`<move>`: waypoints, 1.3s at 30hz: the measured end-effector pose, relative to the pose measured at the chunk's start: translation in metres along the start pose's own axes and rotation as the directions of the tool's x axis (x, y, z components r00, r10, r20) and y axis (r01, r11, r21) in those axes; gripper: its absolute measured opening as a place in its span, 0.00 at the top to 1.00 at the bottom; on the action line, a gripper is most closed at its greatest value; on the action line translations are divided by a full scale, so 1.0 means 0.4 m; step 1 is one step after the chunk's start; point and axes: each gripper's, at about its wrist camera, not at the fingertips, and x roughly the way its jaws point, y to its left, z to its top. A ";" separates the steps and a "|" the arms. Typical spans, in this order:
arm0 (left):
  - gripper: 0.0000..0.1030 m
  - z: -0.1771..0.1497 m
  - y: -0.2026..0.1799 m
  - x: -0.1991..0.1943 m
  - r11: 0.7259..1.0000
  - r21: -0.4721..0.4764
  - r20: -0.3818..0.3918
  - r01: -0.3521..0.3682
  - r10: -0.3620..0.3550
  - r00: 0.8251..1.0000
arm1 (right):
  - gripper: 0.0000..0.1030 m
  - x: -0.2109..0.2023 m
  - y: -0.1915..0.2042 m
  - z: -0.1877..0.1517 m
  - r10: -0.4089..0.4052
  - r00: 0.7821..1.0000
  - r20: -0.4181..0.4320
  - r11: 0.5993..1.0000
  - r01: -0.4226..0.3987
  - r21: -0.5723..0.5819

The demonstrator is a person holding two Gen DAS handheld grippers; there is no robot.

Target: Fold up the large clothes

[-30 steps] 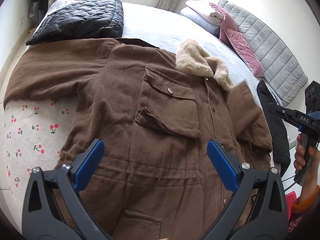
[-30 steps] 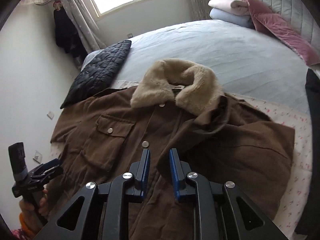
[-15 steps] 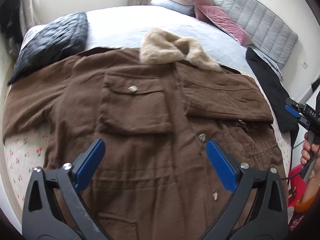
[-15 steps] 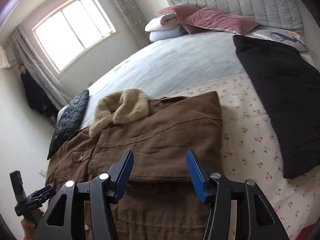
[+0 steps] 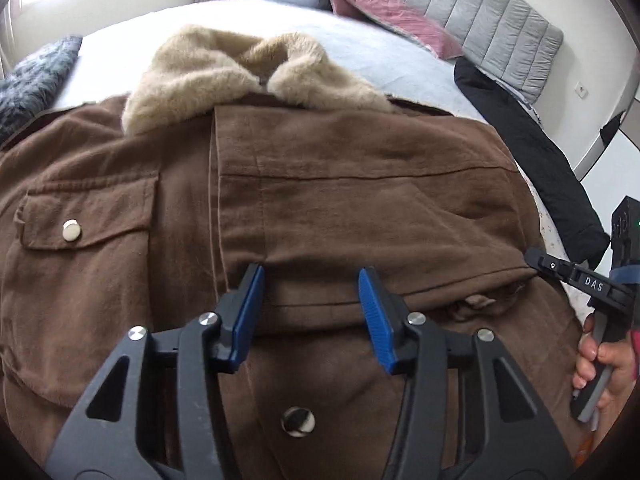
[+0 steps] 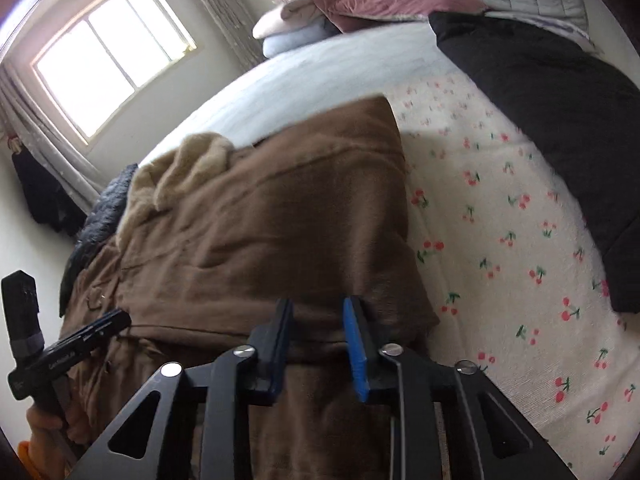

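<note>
Across the bed, with its pale blue cover and a cherry-print blanket at the near side, a large brown coat is lying face up and spreading over most of the near mattress. A black garment is resting well apart from it toward the grey headboard, and a dark quilted jacket is sitting beyond the coat's far shoulder. Pink and white pillows are piling up near the headboard.

On the coat, the right-side sleeve is already lying folded across the chest, its cuff edge reaching the button placket, while the beige fur collar is sitting at the top, just beyond the folded sleeve. The flapped chest pocket on the other side is lying uncovered, and that side's sleeve is running out of view, so it appears not yet folded in.

Low over the lower edge of the folded sleeve, the left gripper is hovering with its blue pads partly apart and nothing between them. The right gripper is sitting at the coat's outer folded edge, its pads narrowly apart with brown cloth showing in the gap; whether it is actually pinching that cloth I cannot tell.

Judging from this layout, the fold is at an early stage: one sleeve is in, and the other sleeve plus the lengthwise folds of the body are remaining.
</note>
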 end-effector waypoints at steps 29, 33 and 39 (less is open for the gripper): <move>0.06 -0.328 0.832 -0.506 0.589 -0.807 0.038 -0.028 0.098 0.994 | 0.29 -0.150 0.298 -0.032 0.033 0.998 -0.044 0.993 -0.038 -0.113; 0.08 -0.375 0.937 -0.496 0.491 -0.870 0.118 0.050 0.110 0.987 | 0.29 -0.139 0.310 -0.039 0.020 0.999 -0.051 0.991 -0.027 -0.134; 0.12 -0.400 1.040 -0.465 0.374 -0.920 0.192 0.117 0.169 0.967 | 0.28 -0.109 0.309 -0.046 -0.001 0.997 -0.078 0.991 -0.010 -0.136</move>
